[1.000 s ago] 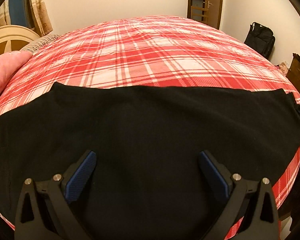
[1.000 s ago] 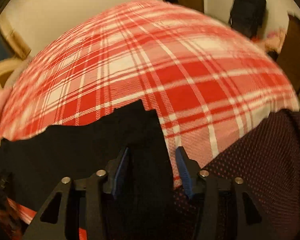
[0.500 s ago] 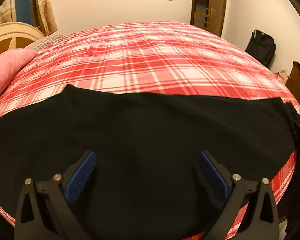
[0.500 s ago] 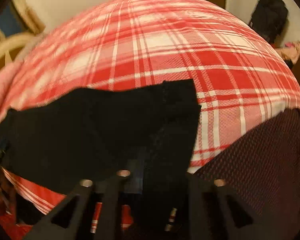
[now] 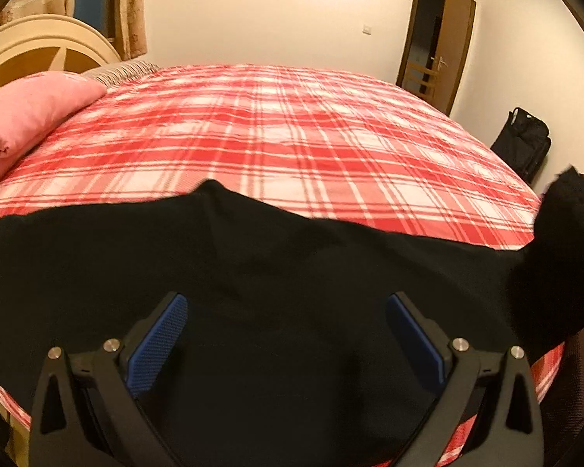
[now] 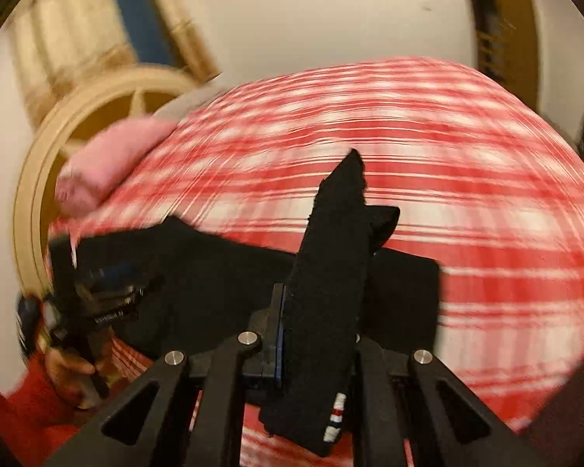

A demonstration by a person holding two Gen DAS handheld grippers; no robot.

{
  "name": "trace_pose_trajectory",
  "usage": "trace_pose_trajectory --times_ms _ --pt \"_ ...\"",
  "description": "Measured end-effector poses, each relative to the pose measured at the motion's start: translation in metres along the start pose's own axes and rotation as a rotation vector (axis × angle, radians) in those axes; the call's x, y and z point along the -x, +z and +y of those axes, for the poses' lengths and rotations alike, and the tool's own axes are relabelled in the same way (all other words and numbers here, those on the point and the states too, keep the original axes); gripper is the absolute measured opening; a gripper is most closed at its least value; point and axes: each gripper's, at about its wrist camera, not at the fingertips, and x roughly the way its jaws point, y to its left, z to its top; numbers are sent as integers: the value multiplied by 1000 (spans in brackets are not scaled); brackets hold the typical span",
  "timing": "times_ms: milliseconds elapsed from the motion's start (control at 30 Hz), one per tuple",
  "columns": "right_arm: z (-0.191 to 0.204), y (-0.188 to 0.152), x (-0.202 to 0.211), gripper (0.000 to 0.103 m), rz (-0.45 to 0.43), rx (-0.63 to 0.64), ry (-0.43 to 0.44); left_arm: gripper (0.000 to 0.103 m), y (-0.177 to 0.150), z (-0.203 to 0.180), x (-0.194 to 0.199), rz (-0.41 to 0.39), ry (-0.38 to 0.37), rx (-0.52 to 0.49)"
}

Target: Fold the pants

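- The black pants (image 5: 253,280) lie across the near edge of the bed (image 5: 292,136); one end is raised.
- Right tongs (image 6: 315,334) are pressed together, pinching the pants' end, which sticks up between them.
- Left tongs (image 5: 286,334) hover spread wide over the cloth, gripping nothing.
- To fold well: carry the pinched end across level and match the edges while the left tongs pin the middle.
- Red plaid bedspread, pink pillow (image 5: 27,113), cream headboard (image 5: 39,50), open door (image 5: 453,43), black bag (image 5: 523,142).
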Motion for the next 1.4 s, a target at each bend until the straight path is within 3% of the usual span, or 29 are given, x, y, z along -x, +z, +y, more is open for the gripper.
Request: trace_pose_trajectory --times_ms 133,333,433,467,500,567,667,700,833,867,900,967,1133,1267,1400 --pt "50 -8 -57 12 49 59 37 103 0 21 3 -15 50 17" --pt "120 -36 -122 18 74 276 -125 103 -2 52 -1 -4 79 71" --pt "141 -52 -136 45 57 345 -137 103 -3 61 -3 -2 86 84" --pt "148 -56 -134 57 35 363 -101 103 -4 64 -4 0 89 87" --pt "149 -57 -128 60 22 367 -43 103 -4 66 -4 1 92 88" --pt "145 -54 -108 60 -17 327 138 103 -4 70 -5 2 95 92" --pt "125 -47 -81 60 -81 250 246 103 -4 72 -6 6 87 87" --pt "115 -45 -76 60 -95 213 241 103 -4 71 -7 8 84 80" --pt "51 -41 -60 59 -104 30 69 103 1 61 -5 14 52 13" --pt "34 -43 -54 50 -111 -15 28 103 3 57 -2 -1 38 -7" --pt "19 -47 -49 33 -110 -43 -5 103 4 54 0 -12 24 -19" --pt "6 -56 -47 26 -74 -43 -1 103 4 45 2 -25 -6 -42" --pt "33 -76 -67 26 -12 47 92 103 0 24 -13 16 -39 -78" --pt "70 -76 -100 26 -8 118 200 103 -6 13 -14 30 -13 -120" --pt "103 -78 -114 26 -17 205 236 103 -9 18 -6 7 46 -161"
